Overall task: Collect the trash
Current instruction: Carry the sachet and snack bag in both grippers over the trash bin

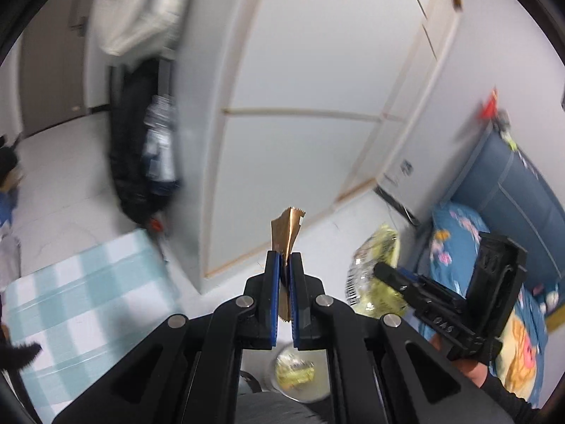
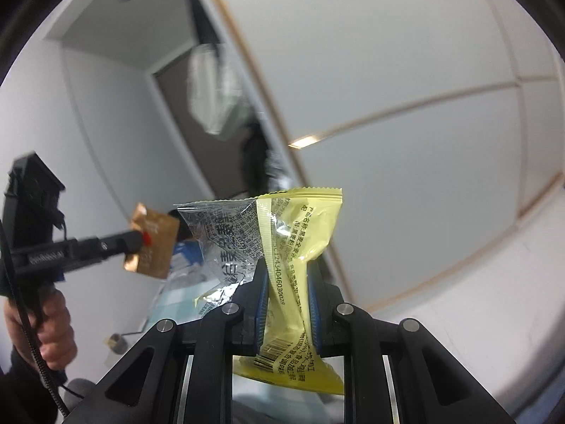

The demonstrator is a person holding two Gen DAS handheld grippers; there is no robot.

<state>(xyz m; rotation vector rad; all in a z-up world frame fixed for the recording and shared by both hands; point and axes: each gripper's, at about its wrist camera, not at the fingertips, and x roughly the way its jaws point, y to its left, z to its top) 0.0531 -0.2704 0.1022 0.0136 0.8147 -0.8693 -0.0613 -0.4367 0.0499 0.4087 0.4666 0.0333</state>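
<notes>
While both tools are up off the floor, we see each one carrying trash. Left gripper: jaws pressed tight on a small gold wrapper, serrated end sticking up past the blue pads. Right gripper: jaws pinching a yellow-and-clear snack wrapper, twisted between the pads, barcode end hanging below. From the right wrist view we see the left tool at left, the gold wrapper at its tip, a hand on its handle. Behind both: white wardrobe doors. Blue bedding at right, checked cloth lower left, a cup with yellow scraps below the left jaws. Background is blurred.
</notes>
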